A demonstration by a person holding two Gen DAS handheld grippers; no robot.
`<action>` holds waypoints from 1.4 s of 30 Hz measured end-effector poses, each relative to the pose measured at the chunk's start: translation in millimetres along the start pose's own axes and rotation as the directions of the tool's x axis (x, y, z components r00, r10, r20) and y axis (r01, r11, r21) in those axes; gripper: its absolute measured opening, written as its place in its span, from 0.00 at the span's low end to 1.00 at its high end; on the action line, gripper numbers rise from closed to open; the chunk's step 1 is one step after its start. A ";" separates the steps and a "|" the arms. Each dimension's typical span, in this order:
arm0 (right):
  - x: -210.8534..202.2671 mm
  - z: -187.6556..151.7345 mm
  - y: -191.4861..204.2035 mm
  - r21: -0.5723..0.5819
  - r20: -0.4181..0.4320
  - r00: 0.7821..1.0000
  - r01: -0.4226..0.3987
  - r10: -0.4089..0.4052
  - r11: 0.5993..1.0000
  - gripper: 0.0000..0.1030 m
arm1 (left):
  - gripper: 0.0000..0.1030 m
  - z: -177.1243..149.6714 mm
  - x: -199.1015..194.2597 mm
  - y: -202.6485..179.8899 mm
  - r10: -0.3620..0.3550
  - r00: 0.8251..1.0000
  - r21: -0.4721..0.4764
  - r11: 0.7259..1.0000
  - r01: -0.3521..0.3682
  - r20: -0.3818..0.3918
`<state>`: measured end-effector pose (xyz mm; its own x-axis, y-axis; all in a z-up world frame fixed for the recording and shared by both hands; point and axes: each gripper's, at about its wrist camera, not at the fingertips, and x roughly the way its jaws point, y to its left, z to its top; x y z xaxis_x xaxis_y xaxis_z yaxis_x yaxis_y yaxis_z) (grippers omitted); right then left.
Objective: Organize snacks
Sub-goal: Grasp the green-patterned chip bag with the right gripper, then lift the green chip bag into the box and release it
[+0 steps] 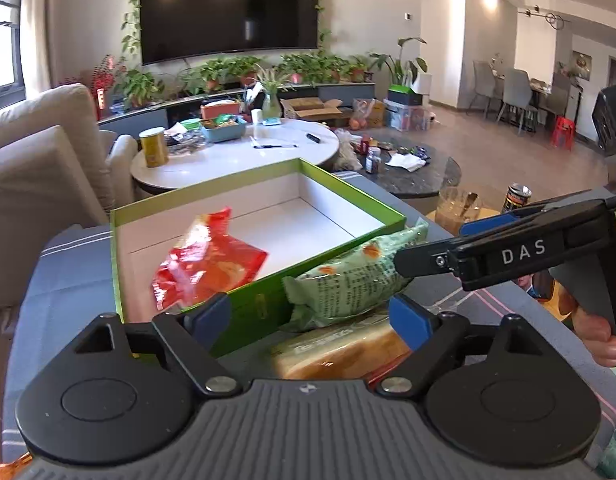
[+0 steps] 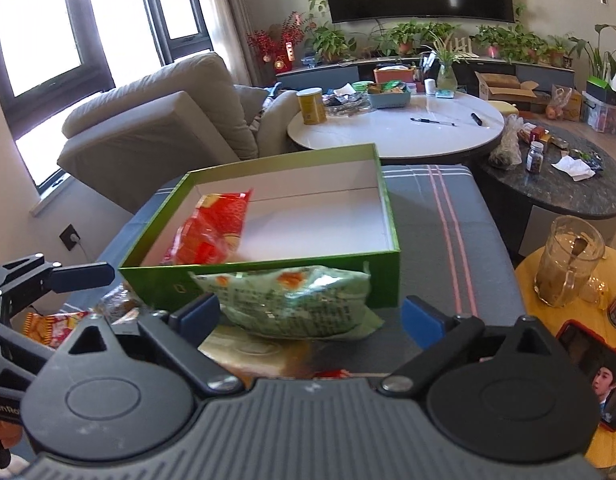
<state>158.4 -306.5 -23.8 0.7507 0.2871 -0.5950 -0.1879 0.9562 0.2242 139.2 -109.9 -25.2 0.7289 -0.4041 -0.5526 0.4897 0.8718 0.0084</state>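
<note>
One red packet boxed, green packet waiting outside.

I'm seeing one green box (image 2: 267,280) sitting mid-frame on the striped cloth (image 2: 448,240), holding a single red snack packet (image 2: 211,228) in its left half. One pale green snack packet (image 2: 295,300) is lying against the box's near wall, on a bread packet (image 1: 340,352). My right gripper (image 2: 308,320) is standing wide open around it, pads not pressing; my left gripper (image 1: 312,316) is gaping too, holding nothing.

A green box (image 2: 263,280) with a white inside sits open at mid-frame. A crumpled red snack bag (image 2: 209,232) lies in its left part. A pale green packet (image 2: 295,304) leans against its near wall, atop a flat bread pack (image 1: 340,350).
</note>
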 end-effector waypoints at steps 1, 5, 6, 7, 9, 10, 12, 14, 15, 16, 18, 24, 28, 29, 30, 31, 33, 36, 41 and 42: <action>1.5 -0.1 -2.7 0.006 0.000 1.000 -0.001 0.001 1.000 1.00 | 0.81 0.4 3.5 -2.1 -0.004 1.000 0.003 1.000 0.004 -0.001; 11.0 -0.6 -13.3 0.020 -0.013 1.000 -0.011 0.011 1.000 1.00 | 0.81 1.2 17.7 -9.0 -0.022 1.000 0.016 1.000 0.022 -0.012; 13.7 -0.8 -14.0 0.019 -0.018 1.000 -0.012 0.012 1.000 1.00 | 0.81 1.6 21.8 -10.8 -0.024 1.000 0.021 0.999 0.024 -0.017; 16.3 -0.6 -15.1 0.017 -0.022 1.000 -0.013 0.014 1.000 1.00 | 0.81 1.8 24.9 -12.3 -0.024 0.999 0.023 0.999 0.025 -0.021; 19.9 -0.1 -16.5 0.012 -0.024 1.000 -0.017 0.018 1.000 1.00 | 0.80 2.5 31.6 -14.3 -0.029 0.999 0.026 0.999 0.030 -0.029; 21.2 0.3 -16.5 0.009 -0.022 1.000 -0.019 0.019 1.000 1.00 | 0.79 2.4 34.4 -14.8 -0.031 0.999 0.027 0.999 0.032 -0.033; 23.2 1.5 -16.8 0.003 -0.020 0.999 -0.027 0.027 1.000 1.00 | 0.72 1.7 40.0 -15.4 -0.039 0.998 0.025 0.999 0.040 -0.048; 26.1 2.3 -16.3 0.000 -0.024 0.999 -0.035 0.035 0.999 1.00 | 0.64 1.1 44.9 -13.2 -0.037 0.997 0.007 0.999 0.037 -0.066; 27.9 2.8 -16.0 -0.001 -0.027 0.999 -0.037 0.037 0.999 1.00 | 0.59 0.9 47.4 -10.4 -0.036 0.996 -0.006 0.999 0.035 -0.079; 29.3 3.0 -15.5 -0.003 -0.029 0.999 -0.039 0.039 0.999 1.00 | 0.57 0.9 49.7 -7.2 -0.040 0.995 -0.026 0.999 0.038 -0.090; 32.1 3.1 -13.6 -0.007 -0.032 0.999 -0.044 0.044 0.999 1.00 | 0.53 0.2 52.0 -1.4 -0.053 0.993 -0.057 0.997 0.048 -0.101; 41.3 4.6 -10.4 -0.010 -0.046 0.997 -0.067 0.067 0.998 1.00 | 0.53 -1.3 59.8 -0.6 -0.061 0.992 -0.065 0.996 0.054 -0.112; 41.4 4.9 -7.9 0.002 -0.053 0.994 -0.100 0.100 0.995 0.99 | 0.53 1.9 62.2 -7.1 -0.049 0.993 -0.034 0.998 0.046 -0.111; 40.5 5.3 -6.8 0.005 -0.054 0.993 -0.102 0.102 0.995 0.99 | 0.52 2.8 61.7 -8.4 -0.050 0.992 -0.029 0.998 0.047 -0.112; 39.6 5.9 -4.5 0.002 -0.053 0.994 -0.094 0.094 0.996 0.99 | 0.50 2.5 59.6 -9.2 -0.060 0.992 -0.031 0.998 0.057 -0.110; 37.9 6.5 -2.3 -0.005 -0.048 0.995 -0.083 0.083 0.997 0.99 | 0.50 3.1 56.8 -10.0 -0.067 0.992 -0.032 0.997 0.064 -0.107; 30.8 7.5 1.6 -0.014 -0.038 0.997 -0.072 0.072 0.997 0.99 | 0.50 4.9 49.2 -11.5 -0.076 0.993 -0.027 0.997 0.074 -0.093; 18.1 11.5 6.4 -0.017 -0.021 0.997 -0.068 0.068 0.998 0.99 | 0.50 9.1 34.7 -13.8 -0.087 0.994 -0.024 0.996 0.086 -0.061; -6.8 22.4 20.1 -0.034 0.033 0.997 -0.064 0.065 0.997 1.00 | 0.50 18.3 7.4 -16.1 -0.079 0.997 -0.009 0.997 0.079 0.007; -9.4 24.6 22.9 -0.040 0.042 0.997 -0.066 0.068 0.997 1.00 | 0.50 20.1 3.2 -15.5 -0.076 0.997 -0.007 0.997 0.076 0.019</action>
<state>162.6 -288.7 6.0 0.7625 0.3485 -0.5451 -0.2622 0.9367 0.2321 143.6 -130.3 -10.3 0.6985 -0.4743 -0.5358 0.5404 0.8405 -0.0395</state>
